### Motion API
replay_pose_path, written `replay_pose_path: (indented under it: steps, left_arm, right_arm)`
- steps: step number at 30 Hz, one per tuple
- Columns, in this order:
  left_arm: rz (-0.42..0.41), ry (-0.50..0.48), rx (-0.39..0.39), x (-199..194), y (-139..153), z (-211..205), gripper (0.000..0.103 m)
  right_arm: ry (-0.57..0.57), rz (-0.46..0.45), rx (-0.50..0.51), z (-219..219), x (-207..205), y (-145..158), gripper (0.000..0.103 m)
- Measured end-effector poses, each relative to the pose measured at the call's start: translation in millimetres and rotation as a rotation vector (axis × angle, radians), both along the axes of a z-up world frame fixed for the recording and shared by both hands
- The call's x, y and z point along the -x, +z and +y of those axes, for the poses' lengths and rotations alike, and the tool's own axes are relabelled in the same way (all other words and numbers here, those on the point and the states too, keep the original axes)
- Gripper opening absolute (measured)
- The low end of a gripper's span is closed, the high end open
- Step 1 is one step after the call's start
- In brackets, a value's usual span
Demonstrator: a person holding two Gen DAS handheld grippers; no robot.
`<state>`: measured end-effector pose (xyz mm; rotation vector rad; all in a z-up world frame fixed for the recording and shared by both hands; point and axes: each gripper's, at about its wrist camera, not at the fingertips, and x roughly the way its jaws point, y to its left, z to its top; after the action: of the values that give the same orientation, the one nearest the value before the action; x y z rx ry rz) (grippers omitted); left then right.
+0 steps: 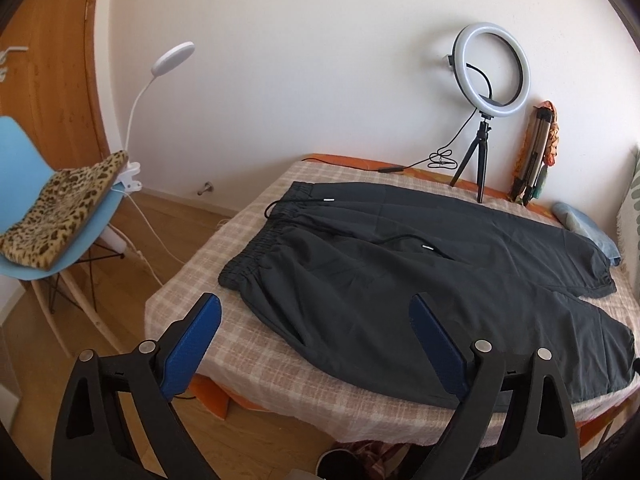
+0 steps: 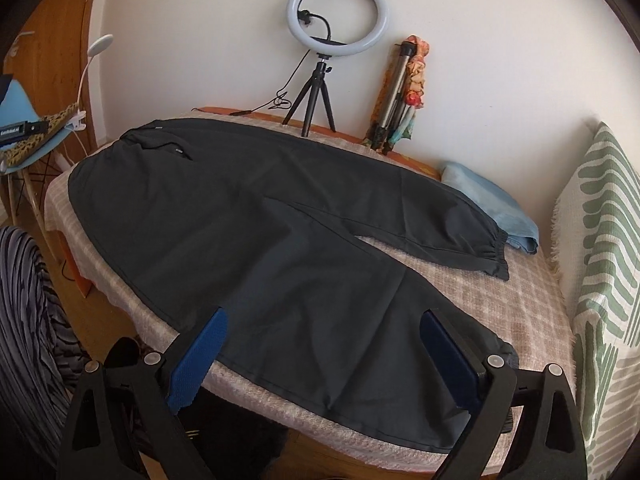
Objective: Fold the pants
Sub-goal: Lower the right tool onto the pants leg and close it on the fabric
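White wall behind, wood floor, checked cloth (image 1: 224,256) over the desk (image 1: 208,396).

Pants (image 1: 400,280), dark grey, lie flat on the cloth, front up: waistband (image 1: 256,248) at 9 o'clock in the left wrist view, both legs running to 3 o'clock, cuffs apart. Drawstring (image 1: 408,238) loose on top. Near leg's edge sits right at the desk edge.

Left claw (image 1: 316,302): released, jaws wide, nothing between the pads, hovering off the near waistband corner. Right claw (image 2: 324,316): released too, wide, over the near leg (image 2: 320,280) short of its cuff, not touching as far as I can tell.

Step in hand, my read: approach for the first fold, near leg over far leg.
- Pinch both layers at the near side seam, one claw by the waistband, the other near the cuff.
- Lift level, carry toward 12 o'clock, land seam on seam.
- Keep the drawstring inside the fold.
- Thin slick fabric: shallow bite will slip. Don't catch the cloth underneath.

Clearance risk: ring light tripod (image 2: 316,92) at 12 o'clock touches or nearly touches the far leg; folded blue cloth (image 2: 492,204) beside the far cuff (image 2: 496,256).

Containers: none in view.
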<state>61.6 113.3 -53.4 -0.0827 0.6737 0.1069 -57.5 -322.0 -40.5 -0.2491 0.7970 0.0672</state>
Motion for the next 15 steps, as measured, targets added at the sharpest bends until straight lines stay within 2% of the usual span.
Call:
replay_pose_path:
  steps: [5,7,11,15]
  left_arm:
    - [0.071,0.042,0.004,-15.8,-26.1,26.4,0.085]
    - [0.101,0.055,0.007,-22.4,-36.2,34.9,0.083]
    - [0.158,0.065,0.05,-34.7,-55.5,50.5,0.078]
    - [0.201,0.066,0.132,-47.6,-71.3,62.7,0.07]
  right_arm:
    - [0.092,0.09,0.011,29.0,-12.1,-32.1,0.087]
    - [0.115,0.123,-0.006,36.3,-16.9,-43.4,0.08]
    - [0.165,0.183,0.002,48.7,-24.6,-63.0,0.074]
    - [0.2,0.204,0.036,58.1,-31.4,-74.4,0.068]
